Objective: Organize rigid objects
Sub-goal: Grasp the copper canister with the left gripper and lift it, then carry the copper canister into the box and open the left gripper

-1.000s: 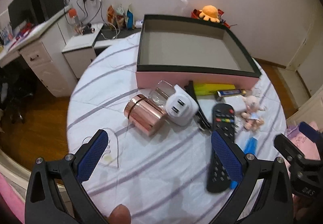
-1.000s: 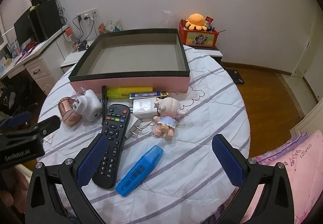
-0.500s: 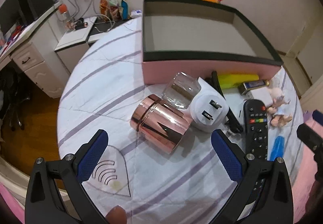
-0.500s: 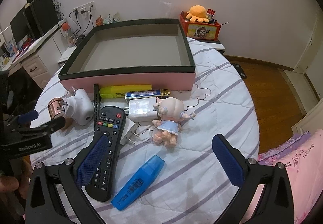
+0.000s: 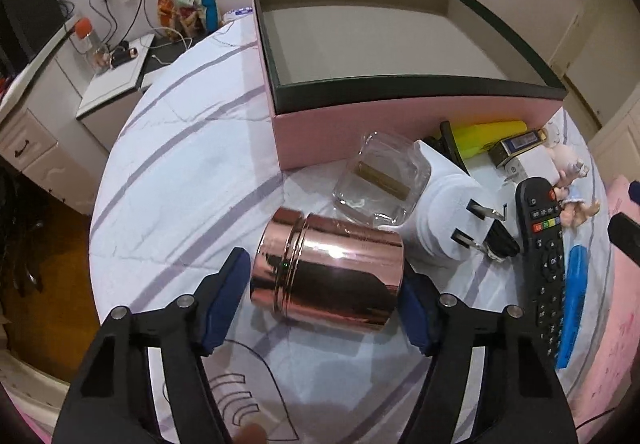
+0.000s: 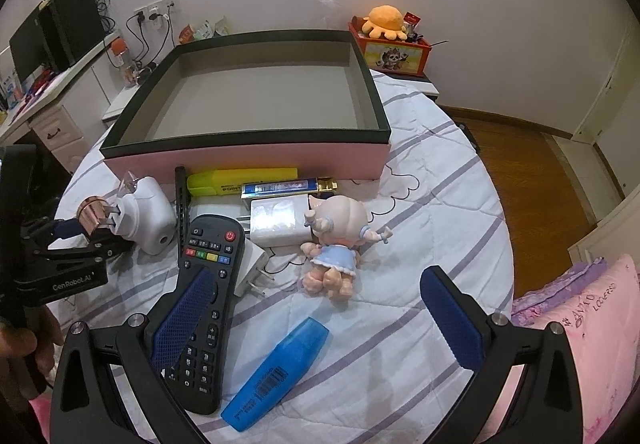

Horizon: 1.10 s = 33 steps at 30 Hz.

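The left gripper (image 5: 324,304) is closing around the copper tin (image 5: 326,280) near the table's left edge; pads should meet its ends squarely. The right gripper (image 6: 320,320) hangs released.

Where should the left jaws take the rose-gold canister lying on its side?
Across its two flat ends, from above. The rose-gold canister lies sideways between the left gripper, whose jaws are closing with an end facing each pad; its glossy curved wall would likely roll or slip. The clear glass jar crowds its far side.
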Motion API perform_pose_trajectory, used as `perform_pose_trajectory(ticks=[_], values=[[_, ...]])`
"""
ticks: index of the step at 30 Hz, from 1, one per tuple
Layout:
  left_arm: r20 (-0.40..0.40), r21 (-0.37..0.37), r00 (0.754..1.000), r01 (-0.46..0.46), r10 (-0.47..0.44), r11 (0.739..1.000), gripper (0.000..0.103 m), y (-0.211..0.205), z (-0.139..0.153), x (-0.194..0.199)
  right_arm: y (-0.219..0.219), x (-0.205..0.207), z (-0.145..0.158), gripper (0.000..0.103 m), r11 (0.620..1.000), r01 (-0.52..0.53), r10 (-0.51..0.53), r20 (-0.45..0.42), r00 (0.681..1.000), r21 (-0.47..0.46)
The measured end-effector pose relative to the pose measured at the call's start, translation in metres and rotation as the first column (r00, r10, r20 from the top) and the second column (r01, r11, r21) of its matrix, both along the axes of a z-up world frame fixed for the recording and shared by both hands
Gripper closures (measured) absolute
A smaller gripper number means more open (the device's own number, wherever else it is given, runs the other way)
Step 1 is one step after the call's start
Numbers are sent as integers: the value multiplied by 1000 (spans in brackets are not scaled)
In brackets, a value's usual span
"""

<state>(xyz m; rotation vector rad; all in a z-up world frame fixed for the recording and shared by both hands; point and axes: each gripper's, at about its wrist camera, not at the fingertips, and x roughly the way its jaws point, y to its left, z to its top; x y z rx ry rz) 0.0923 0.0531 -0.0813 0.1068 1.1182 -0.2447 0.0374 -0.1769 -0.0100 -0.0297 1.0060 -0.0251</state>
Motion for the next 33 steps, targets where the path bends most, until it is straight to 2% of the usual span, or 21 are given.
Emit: perform_pose_trajectory(ticks=[3, 5, 21, 27, 33], values=[[10, 27, 1000, 10, -10, 1000, 39, -5, -2, -1, 4, 4, -2, 0, 1000, -5, 5, -7, 1000, -7], [16, 15, 1000, -3, 2, 1000, 42, -5, -2, -3, 5, 6, -3, 0, 1000, -8, 8, -11, 1000, -12], [3, 5, 997, -73, 73, 997, 43, -2, 6, -13, 10, 23, -11, 0, 1000, -22, 21, -15, 1000, -6], [20, 11, 996, -84, 84, 996, 43, -1, 26, -22, 8, 26, -11, 0, 1000, -24, 24, -7, 1000, 4], [81, 21, 993, -90, 88, 996, 43, -1, 66, -30, 8, 28, -8, 0, 999, -32, 32, 3, 999, 22]])
